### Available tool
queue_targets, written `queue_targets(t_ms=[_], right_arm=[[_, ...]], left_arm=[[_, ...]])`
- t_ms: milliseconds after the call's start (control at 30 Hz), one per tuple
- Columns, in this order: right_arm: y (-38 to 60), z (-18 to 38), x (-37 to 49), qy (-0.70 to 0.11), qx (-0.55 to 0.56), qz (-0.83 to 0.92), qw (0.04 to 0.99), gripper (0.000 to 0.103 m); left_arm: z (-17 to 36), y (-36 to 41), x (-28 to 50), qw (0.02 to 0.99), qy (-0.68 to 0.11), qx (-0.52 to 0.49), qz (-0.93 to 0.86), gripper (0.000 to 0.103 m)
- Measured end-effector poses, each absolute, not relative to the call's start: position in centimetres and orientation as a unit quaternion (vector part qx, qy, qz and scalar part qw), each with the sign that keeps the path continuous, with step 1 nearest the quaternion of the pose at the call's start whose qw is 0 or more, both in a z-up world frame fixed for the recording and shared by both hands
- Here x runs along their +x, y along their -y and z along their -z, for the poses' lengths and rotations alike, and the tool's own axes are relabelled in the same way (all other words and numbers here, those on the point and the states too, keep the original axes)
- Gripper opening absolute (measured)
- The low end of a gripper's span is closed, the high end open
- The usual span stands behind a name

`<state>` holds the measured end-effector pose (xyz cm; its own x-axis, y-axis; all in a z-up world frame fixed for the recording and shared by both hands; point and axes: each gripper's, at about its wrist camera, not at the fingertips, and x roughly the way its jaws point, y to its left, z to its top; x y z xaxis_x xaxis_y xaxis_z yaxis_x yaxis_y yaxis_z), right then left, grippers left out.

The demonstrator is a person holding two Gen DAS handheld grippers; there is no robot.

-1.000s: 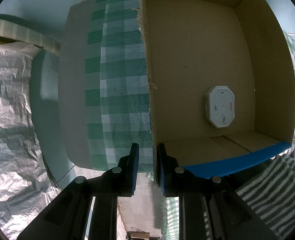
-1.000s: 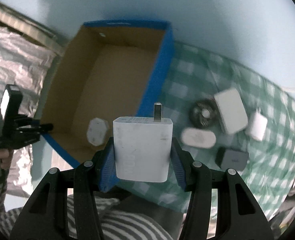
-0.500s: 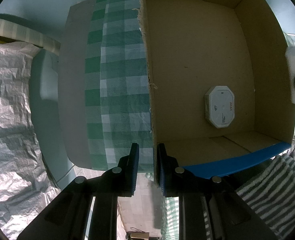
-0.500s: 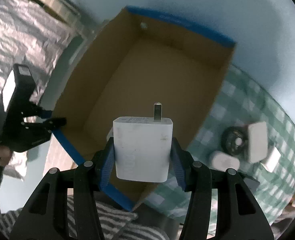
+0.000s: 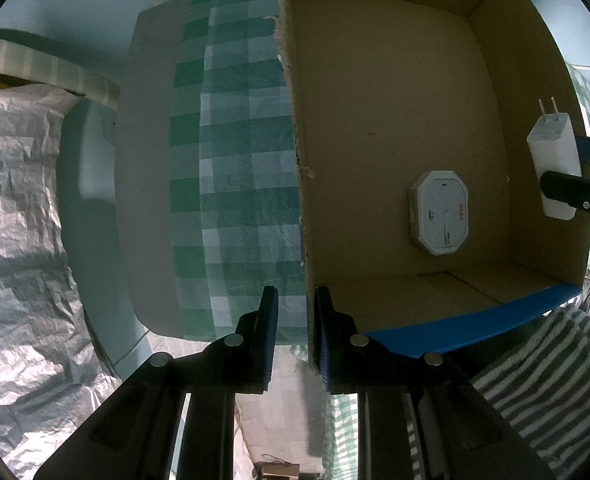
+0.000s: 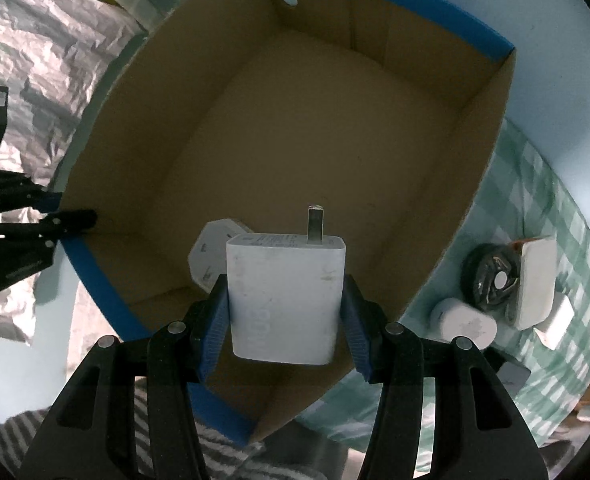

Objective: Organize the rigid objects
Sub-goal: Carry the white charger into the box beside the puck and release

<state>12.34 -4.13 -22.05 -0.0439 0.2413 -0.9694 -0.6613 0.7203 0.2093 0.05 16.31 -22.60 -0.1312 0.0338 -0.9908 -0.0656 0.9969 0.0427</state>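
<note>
Charger (image 6: 285, 298) in right gripper (image 6: 283, 312) jaws, above cardboard box (image 6: 223, 128)

From my right wrist view, the charger (image 6: 285, 300) I hold sits at centre, over the open box (image 6: 475, 184). An octagonal device (image 6: 211, 256) lies in the box at nine o'clock of the charger. At three o'clock, outside the box on the cloth (image 6: 551, 208), lie a round disc (image 6: 491, 276) and an oval case (image 6: 463, 322), near each other.
</note>
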Motion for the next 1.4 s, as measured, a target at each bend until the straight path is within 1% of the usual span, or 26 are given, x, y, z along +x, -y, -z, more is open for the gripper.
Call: queue_targets(t_ms=[267, 700, 733, 800, 833, 900, 1100, 1400], right_arm=[[3.6, 22.5, 12.2, -0.634, -0.185, -0.337, 0.671, 0.052], [4.1, 21.5, 12.7, -0.625, -0.165, -0.349, 0.678, 0.052], [4.2, 21.2, 12.7, -0.623, -0.162, -0.351, 0.680, 0.053], [4.7, 20.4, 12.5, -0.614, -0.154, -0.358, 0.686, 0.058], [4.9, 20.1, 12.4, -0.610, -0.152, -0.361, 0.689, 0.059], [5.5, 19.2, 12.3, -0.601, -0.145, -0.367, 0.695, 0.061], [8.9, 17.8, 12.4, -0.591, -0.131, -0.361, 0.709, 0.062], [16.6, 18.8, 13.6, -0.592, -0.152, -0.325, 0.722, 0.062]], left_arm=[[22.6, -16.5, 0.0, 0.659, -0.751, -0.013, -0.039, 0.018], [22.6, -16.6, -0.3, 0.659, -0.751, -0.011, -0.040, 0.018], [22.6, -16.6, -0.2, 0.659, -0.751, -0.010, -0.040, 0.018], [22.5, -16.5, -0.2, 0.659, -0.751, -0.008, -0.041, 0.018], [22.5, -16.5, -0.2, 0.659, -0.751, -0.008, -0.041, 0.018], [22.5, -16.5, -0.1, 0.658, -0.752, -0.008, -0.041, 0.018], [22.6, -16.4, -0.1, 0.655, -0.754, -0.006, -0.042, 0.018], [22.5, -16.3, -0.1, 0.654, -0.755, -0.007, -0.044, 0.018]])
